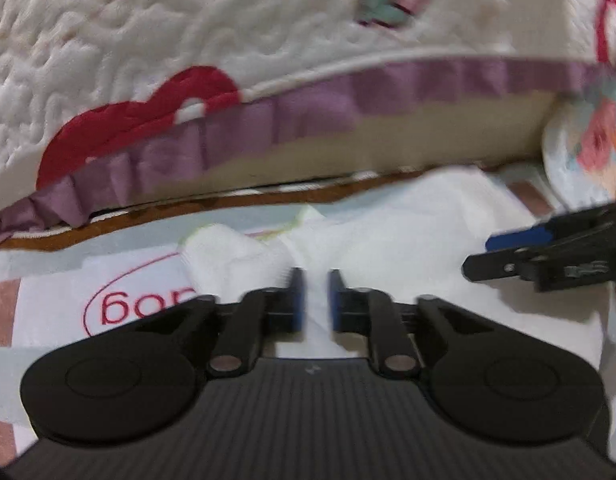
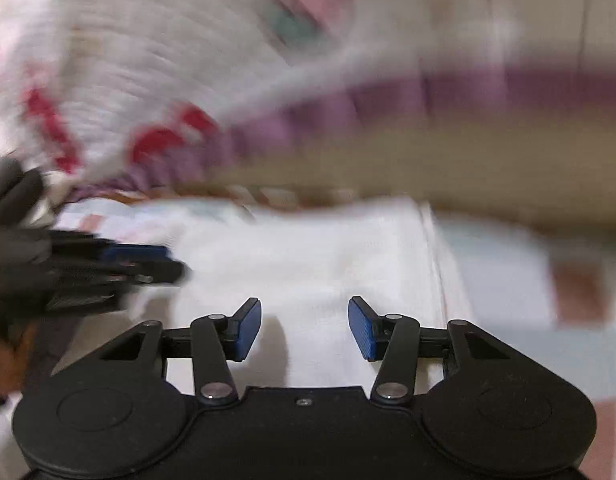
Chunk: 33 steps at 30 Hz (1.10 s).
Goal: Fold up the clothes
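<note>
left gripper (image 1: 316, 300): jaws narrowed onto a ridge of white garment (image 1: 387, 236) | right gripper (image 2: 304, 328): half-wide, empty, above the cloth | garment: flat on patterned sheet (image 1: 48, 304), barely folded | beyond: quilt (image 1: 188, 40)

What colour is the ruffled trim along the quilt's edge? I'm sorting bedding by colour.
Purple; the ruffled trim on the quilt shows best in the left wrist view.
</note>
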Motion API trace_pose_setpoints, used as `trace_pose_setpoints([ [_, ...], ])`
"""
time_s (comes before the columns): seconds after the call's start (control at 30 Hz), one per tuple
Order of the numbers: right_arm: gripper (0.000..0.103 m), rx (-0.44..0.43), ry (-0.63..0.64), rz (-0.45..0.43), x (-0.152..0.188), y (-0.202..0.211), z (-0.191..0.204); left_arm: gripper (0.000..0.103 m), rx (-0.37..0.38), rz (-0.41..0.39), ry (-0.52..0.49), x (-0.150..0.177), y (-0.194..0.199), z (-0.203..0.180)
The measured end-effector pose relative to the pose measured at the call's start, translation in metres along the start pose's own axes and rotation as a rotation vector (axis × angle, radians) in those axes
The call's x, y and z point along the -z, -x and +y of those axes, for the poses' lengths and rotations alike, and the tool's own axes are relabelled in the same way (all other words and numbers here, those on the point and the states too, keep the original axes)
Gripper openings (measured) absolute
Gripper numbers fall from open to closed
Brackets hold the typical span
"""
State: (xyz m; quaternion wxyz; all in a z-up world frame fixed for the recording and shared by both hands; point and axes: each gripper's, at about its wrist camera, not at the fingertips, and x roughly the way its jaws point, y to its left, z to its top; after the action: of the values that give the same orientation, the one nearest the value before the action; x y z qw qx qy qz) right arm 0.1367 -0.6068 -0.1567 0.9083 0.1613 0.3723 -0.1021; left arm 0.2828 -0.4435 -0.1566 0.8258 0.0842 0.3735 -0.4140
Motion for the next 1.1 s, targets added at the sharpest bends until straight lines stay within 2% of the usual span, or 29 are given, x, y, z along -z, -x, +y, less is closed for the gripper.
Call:
trace_pose_setpoints([
  [0.07,0.040,0.044,-0.027,0.050,-0.011,-0.019,-0.020,0.003,0.010,0.006,0.055,-0.006,0.000,0.011],
  [0.13,0.036,0.166,0.051,0.011,-0.013,-0.020,-0.027,0.003,0.014,0.008,0.053,-0.007,0.000,0.014],
  [0.17,0.032,0.170,0.053,0.016,-0.016,-0.024,-0.033,0.003,0.012,0.009,0.048,-0.007,0.000,0.013],
  [0.27,0.039,0.227,0.004,-0.029,-0.025,-0.020,-0.043,0.003,-0.034,0.007,0.023,-0.007,-0.001,0.007],
  [0.33,0.040,0.238,0.030,-0.061,-0.031,-0.016,-0.041,0.003,-0.054,0.000,0.036,-0.006,0.002,0.005],
  [0.4,0.042,0.189,-0.005,-0.102,-0.030,-0.004,-0.039,0.003,-0.053,-0.024,0.078,-0.006,0.004,0.009],
  [0.5,0.044,0.069,-0.026,-0.137,-0.018,0.017,-0.029,0.003,-0.079,-0.029,0.064,-0.005,0.003,0.013],
  [0.6,0.057,0.056,0.046,-0.130,0.015,0.035,-0.018,0.003,-0.117,-0.024,0.059,-0.007,0.016,0.008],
  [0.63,0.057,0.096,0.035,-0.118,0.024,0.034,-0.023,0.006,-0.139,-0.022,0.039,-0.007,0.024,0.003],
  [0.7,0.055,0.177,0.015,-0.093,0.042,0.030,-0.033,0.023,-0.167,-0.016,0.018,-0.008,0.044,-0.001],
  [0.73,0.055,0.200,-0.014,-0.091,0.048,0.029,-0.041,0.035,-0.171,-0.013,0.020,-0.007,0.055,-0.002],
  [0.8,0.056,0.185,-0.148,-0.132,0.052,0.034,-0.062,0.036,-0.154,-0.013,0.052,-0.005,0.076,0.002],
  [0.97,0.058,0.247,-0.311,-0.258,0.059,0.069,-0.057,0.040,-0.143,-0.018,0.129,0.010,0.134,-0.008],
  [1.0,0.058,0.242,-0.339,-0.272,0.061,0.076,-0.052,0.041,-0.145,-0.015,0.131,0.012,0.146,-0.014],
  [1.1,0.059,0.177,-0.443,-0.298,0.071,0.099,-0.040,0.053,-0.137,-0.026,0.088,0.015,0.179,-0.038],
])
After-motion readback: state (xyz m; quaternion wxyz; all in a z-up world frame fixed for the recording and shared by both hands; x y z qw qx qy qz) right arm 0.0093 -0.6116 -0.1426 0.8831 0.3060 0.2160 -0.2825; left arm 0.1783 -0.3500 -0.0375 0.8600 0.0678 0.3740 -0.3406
